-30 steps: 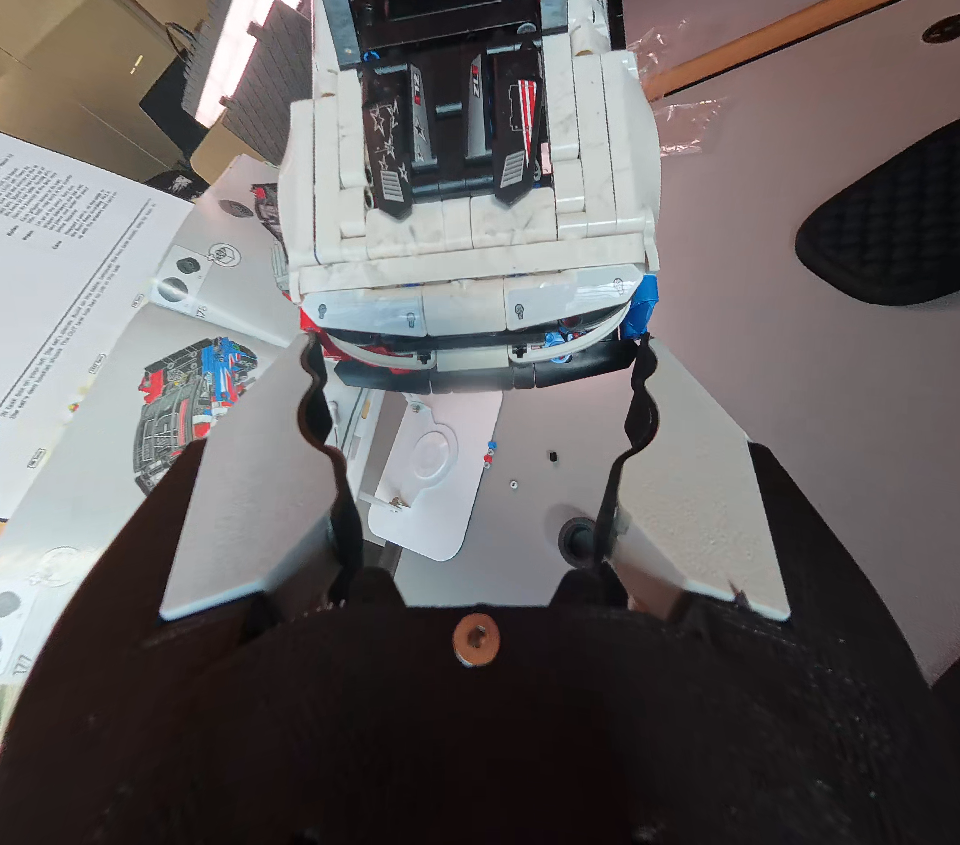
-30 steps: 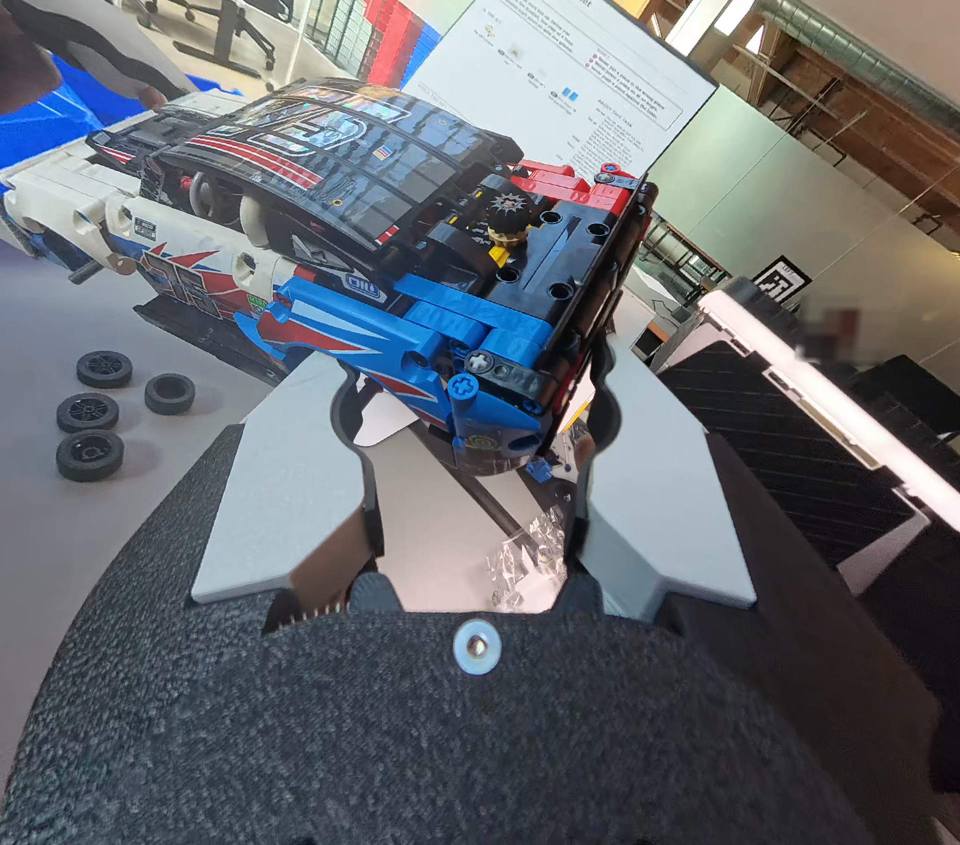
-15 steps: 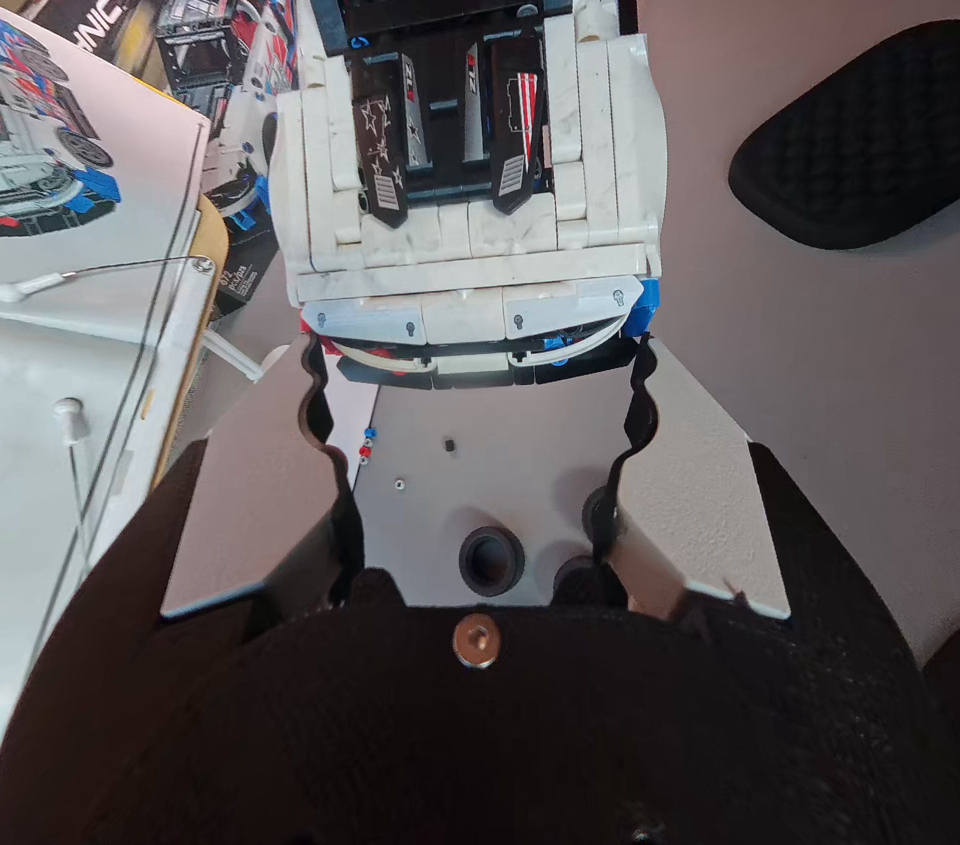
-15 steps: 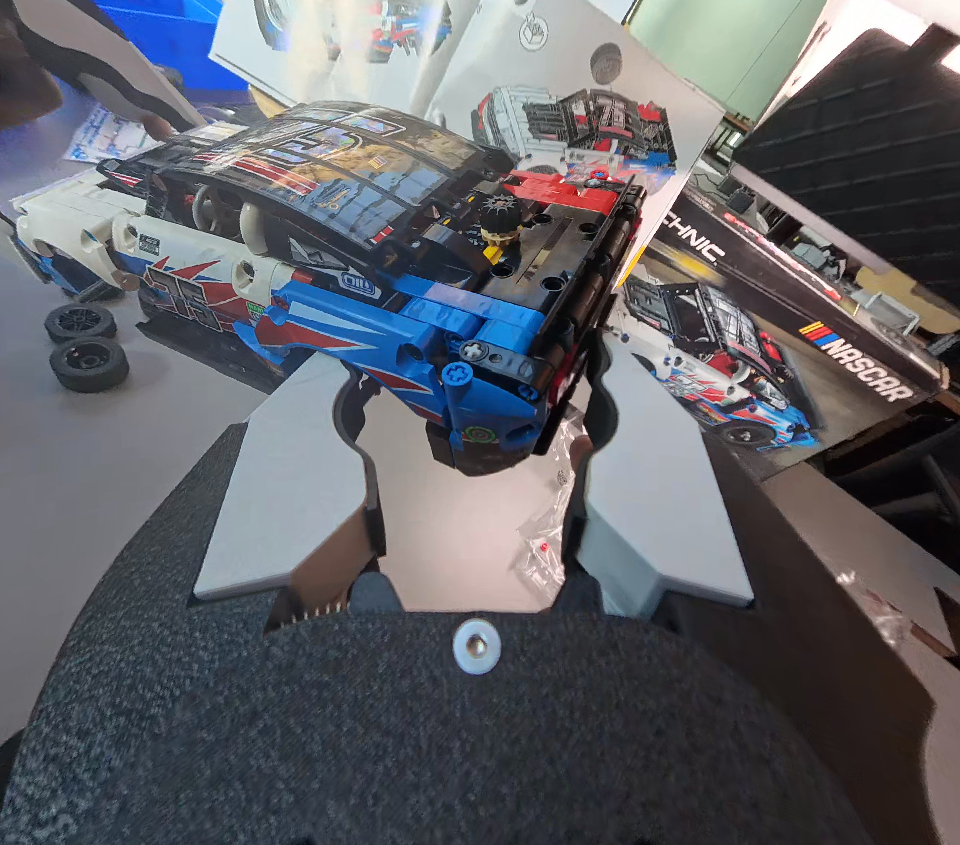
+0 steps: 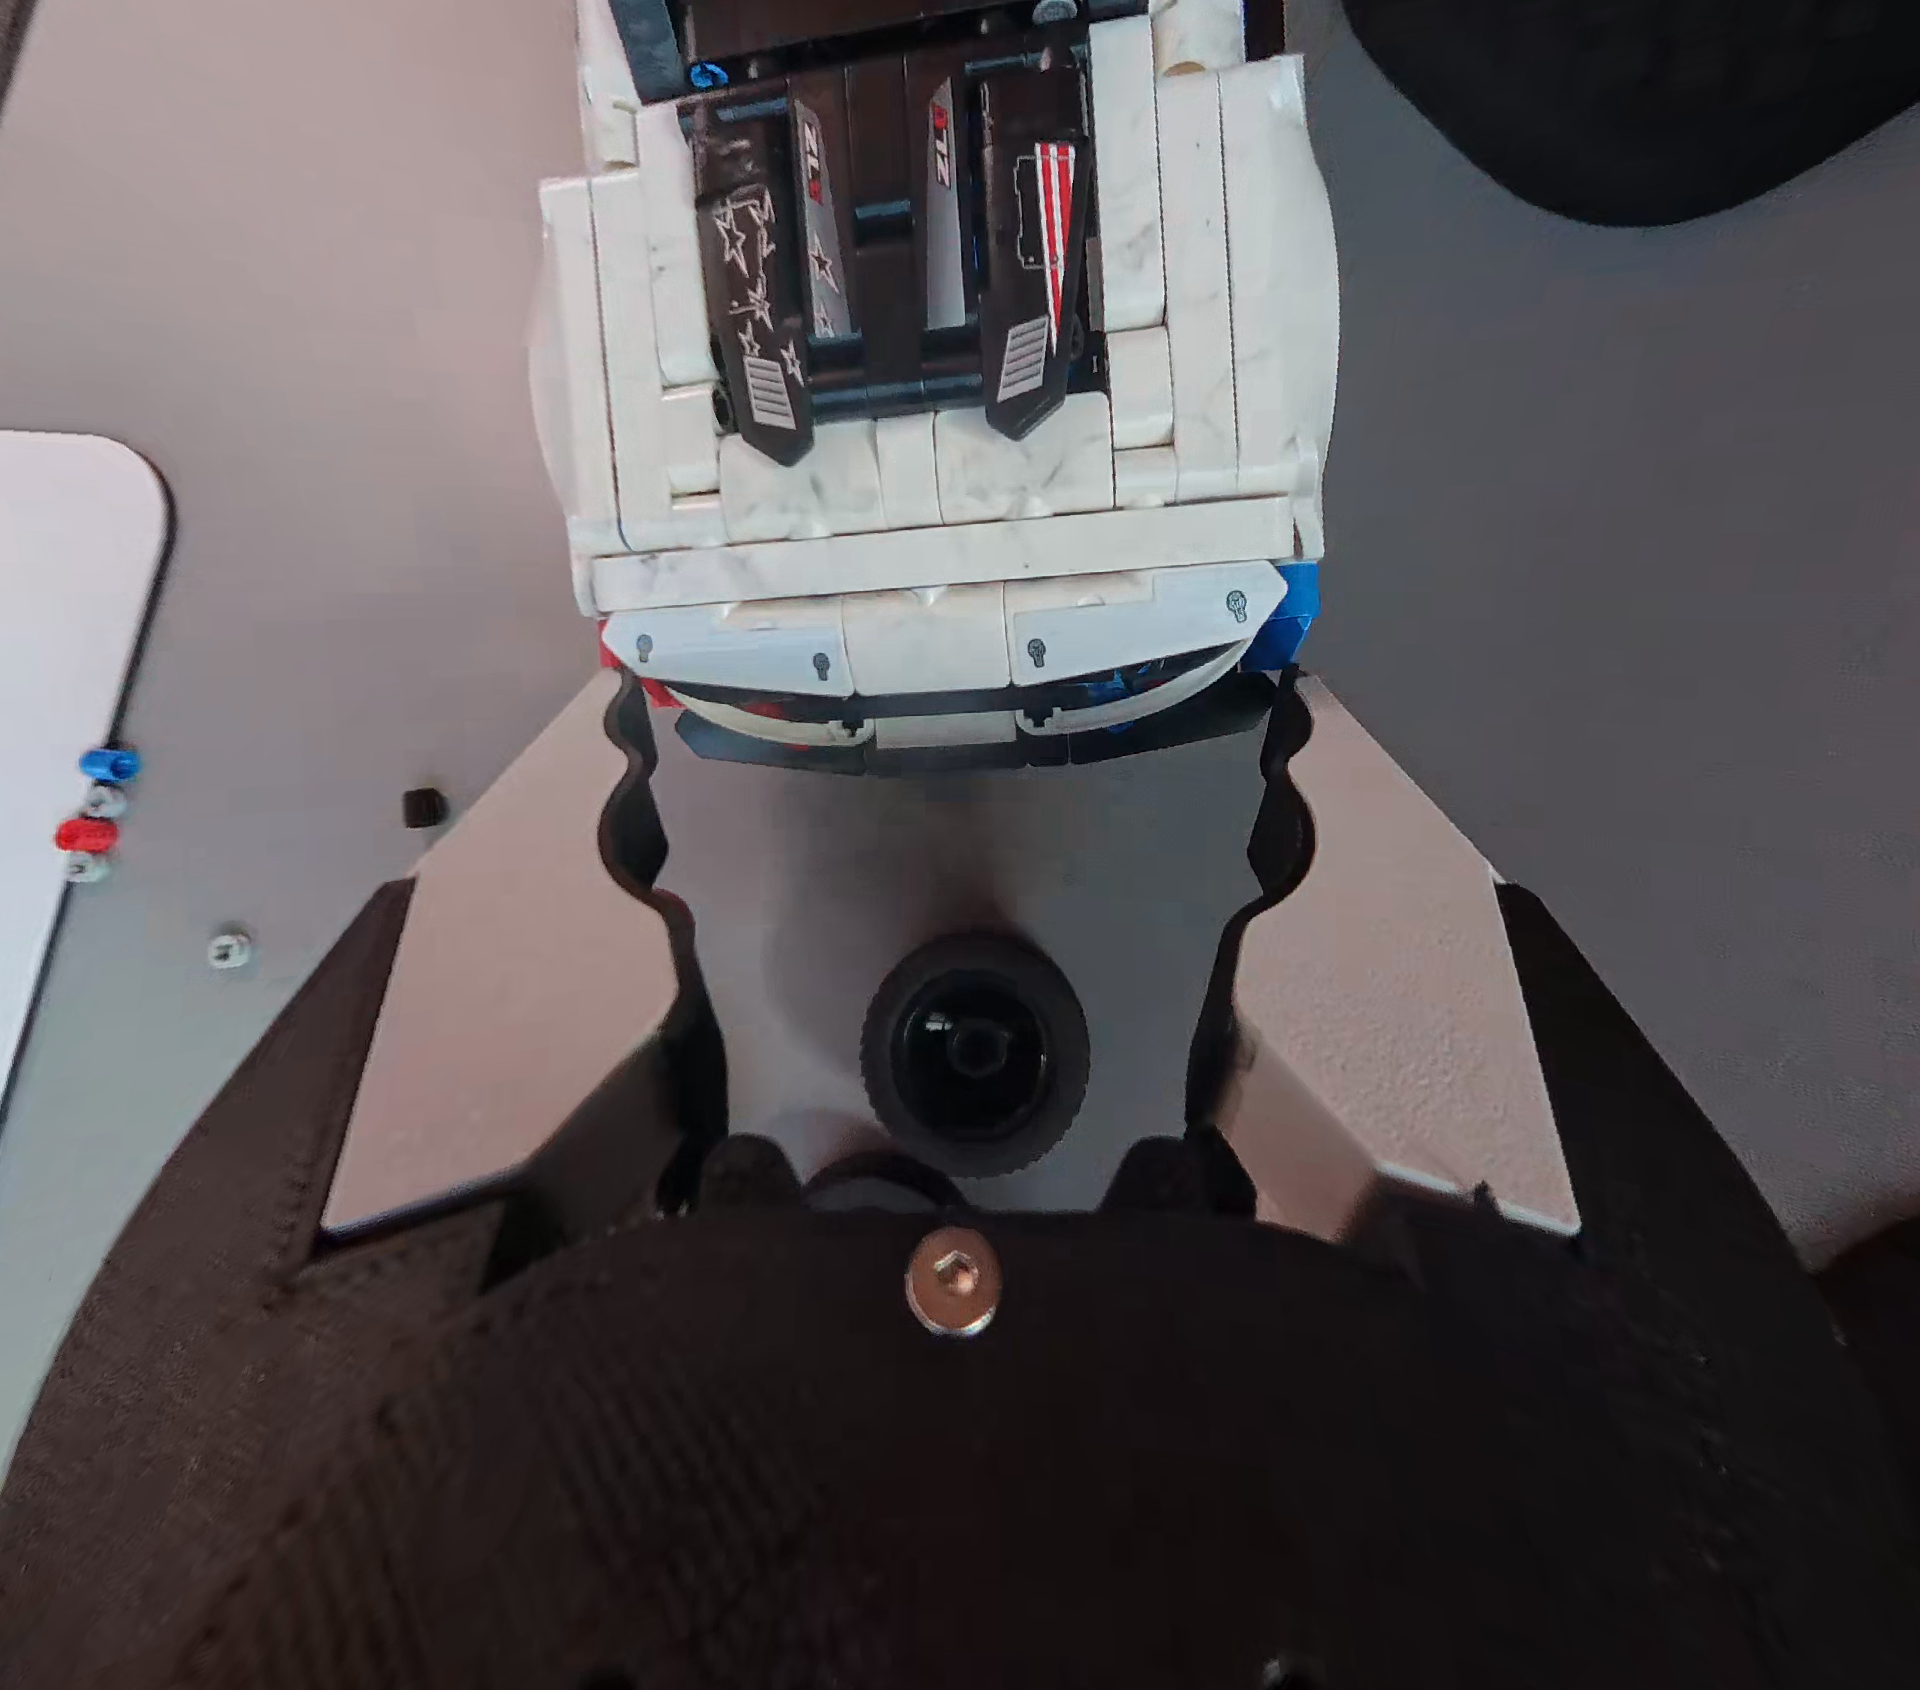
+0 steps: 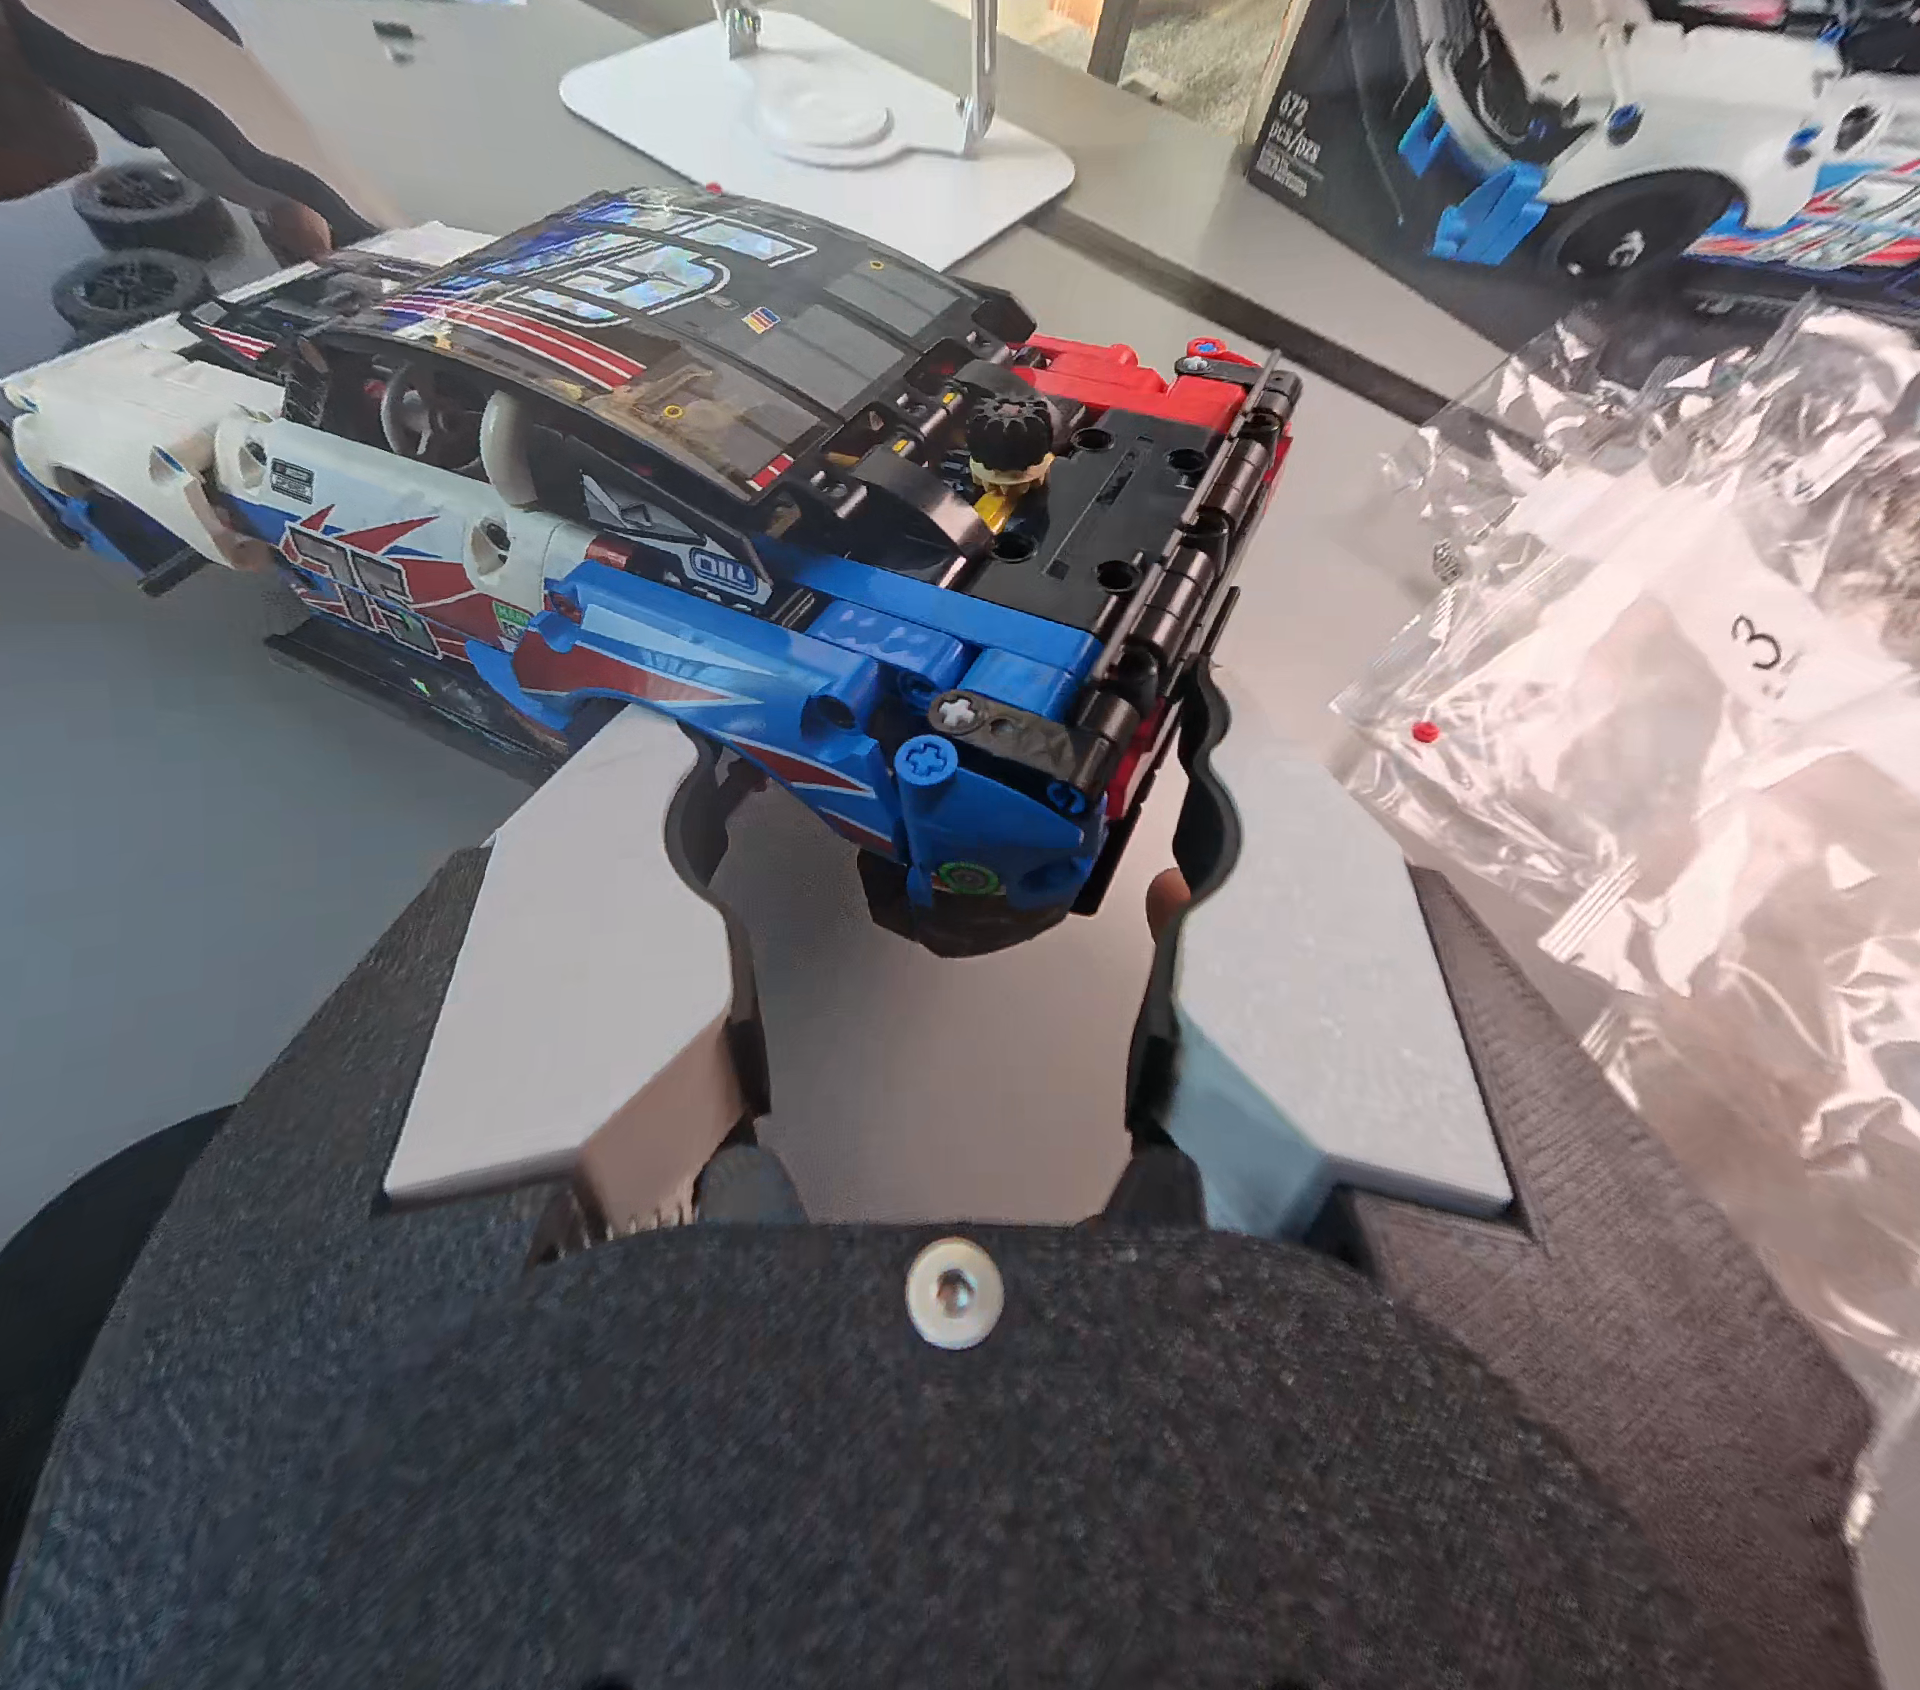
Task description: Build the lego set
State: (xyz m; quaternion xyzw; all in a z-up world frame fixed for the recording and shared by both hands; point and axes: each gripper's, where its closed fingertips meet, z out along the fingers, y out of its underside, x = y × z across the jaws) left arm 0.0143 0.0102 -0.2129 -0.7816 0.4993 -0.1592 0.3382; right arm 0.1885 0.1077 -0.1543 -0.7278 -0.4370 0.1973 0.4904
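- The white, blue and black brick-built race car [image 6: 623, 518] is held above the grey worktop [image 6: 208, 809], apparently for carrying.
- Left tool [image 5: 951, 695] clamps its white nose; right tool [image 6: 935, 767] clamps its blue tail.
- A loose black rubber wheel [image 5: 975, 1053] lies below, unfitted.

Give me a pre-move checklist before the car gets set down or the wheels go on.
1. Left gripper clamped on the lego car nose: ok.
2. Right gripper clamped on the car's tail: ok.
3. Car lifted off the table: ok.
4. Landing spot free: not ok, a loose wheel lies below the nose.
5. Wheels within reach: ok, two more beside the nose.
6. Axles ready: cannot tell.
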